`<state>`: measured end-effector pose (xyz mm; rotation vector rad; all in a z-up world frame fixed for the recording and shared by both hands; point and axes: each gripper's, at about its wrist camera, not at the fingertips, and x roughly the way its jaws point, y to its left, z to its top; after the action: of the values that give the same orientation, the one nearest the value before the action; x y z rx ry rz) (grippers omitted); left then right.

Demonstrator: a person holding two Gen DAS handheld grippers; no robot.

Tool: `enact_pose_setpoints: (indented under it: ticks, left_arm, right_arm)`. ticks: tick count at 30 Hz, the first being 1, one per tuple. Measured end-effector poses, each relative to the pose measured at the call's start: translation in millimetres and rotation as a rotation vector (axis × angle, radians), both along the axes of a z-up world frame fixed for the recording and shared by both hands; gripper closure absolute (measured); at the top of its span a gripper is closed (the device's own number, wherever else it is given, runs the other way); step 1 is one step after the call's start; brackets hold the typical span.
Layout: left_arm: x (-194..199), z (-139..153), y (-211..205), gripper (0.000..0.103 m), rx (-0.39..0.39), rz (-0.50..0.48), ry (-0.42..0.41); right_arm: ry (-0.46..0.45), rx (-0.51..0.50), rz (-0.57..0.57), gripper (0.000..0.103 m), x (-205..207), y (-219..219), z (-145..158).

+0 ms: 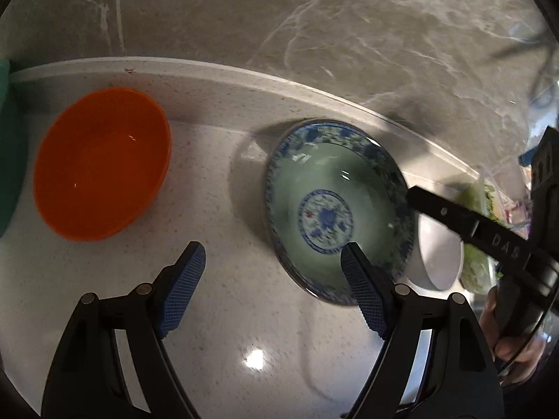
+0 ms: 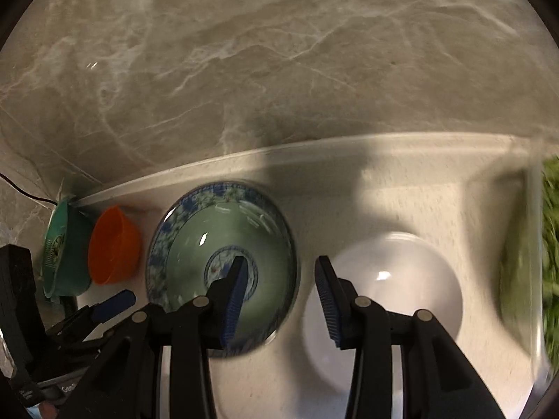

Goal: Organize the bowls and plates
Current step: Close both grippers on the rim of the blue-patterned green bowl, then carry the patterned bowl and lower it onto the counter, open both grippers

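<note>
Though round and axisless, patterned bowl [image 1: 335, 206] mouth-up, level.

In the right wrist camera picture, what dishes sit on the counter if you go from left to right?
Teal strainer basket → orange bowl → blue-patterned green bowl → white bowl → leafy greens at the far right edge.

left gripper [image 1: 272, 265] gapes, empty; orange bowl [image 1: 101, 162] beyond its left jaw, patterned bowl [image 1: 335, 209] behind the right, perhaps untouched.
</note>
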<state>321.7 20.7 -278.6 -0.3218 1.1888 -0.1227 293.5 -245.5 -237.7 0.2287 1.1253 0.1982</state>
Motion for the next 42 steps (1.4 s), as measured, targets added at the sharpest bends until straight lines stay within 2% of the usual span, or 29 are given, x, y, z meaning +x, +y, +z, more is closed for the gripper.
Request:
enact_pose_setpoints:
  ticks: [4, 5, 6, 7, 10, 11, 13, 15, 18, 22, 30, 35, 42]
  left_arm:
    - [9, -14, 7, 0.025, -0.030, 0.045, 0.024]
    - [13, -19, 8, 0.031, -0.060, 0.050, 0.033]
    - [15, -22, 8, 0.040, -0.075, 0.052, 0.040]
    - [17, -24, 7, 0.044, -0.082, 0.051, 0.048]
    - [22, -32, 3, 0.063, -0.082, 0.050, 0.067]
    - [23, -34, 3, 0.074, -0.090, 0.053, 0.069]
    - [25, -38, -1, 0.076, -0.113, 0.051, 0.058]
    - [25, -37, -8, 0.089, -0.110, 0.031, 0.031]
    - [26, -35, -21, 0.089, -0.071, 0.006, 0.015]
    - [23, -29, -23, 0.089, -0.098, 0.022, 0.012]
    - [6, -1, -28, 0.089, -0.086, 0.025, -0.027]
    - [-26, 25, -28, 0.089, -0.072, 0.010, -0.052]
    - [-98, 56, -46, 0.089, -0.056, -0.026, -0.085]
  right_arm:
    - [0.009, -0.031, 0.036, 0.060, 16, 4, -4]
    - [0.012, -0.032, 0.045, 0.060, 18, 5, -6]
    - [0.019, -0.037, 0.057, 0.060, 21, 7, -9]
    - [0.025, -0.045, 0.060, 0.061, 23, 9, -11]
    - [0.046, -0.038, 0.073, 0.076, 26, 10, -19]
    - [0.051, -0.037, 0.074, 0.079, 24, 9, -21]
    - [0.046, -0.055, 0.070, 0.087, 22, 9, -23]
    - [0.046, -0.051, 0.073, 0.088, 21, 10, -25]
    - [0.047, -0.059, 0.080, 0.088, 18, 11, -25]
    - [0.038, -0.075, 0.084, 0.088, 14, 14, -24]
    - [0.007, -0.074, 0.104, 0.088, -4, 23, -3]
    - [-0.016, -0.069, 0.118, 0.088, -22, 23, 21]
    - [-0.045, -0.078, 0.126, 0.088, -96, 24, 58]
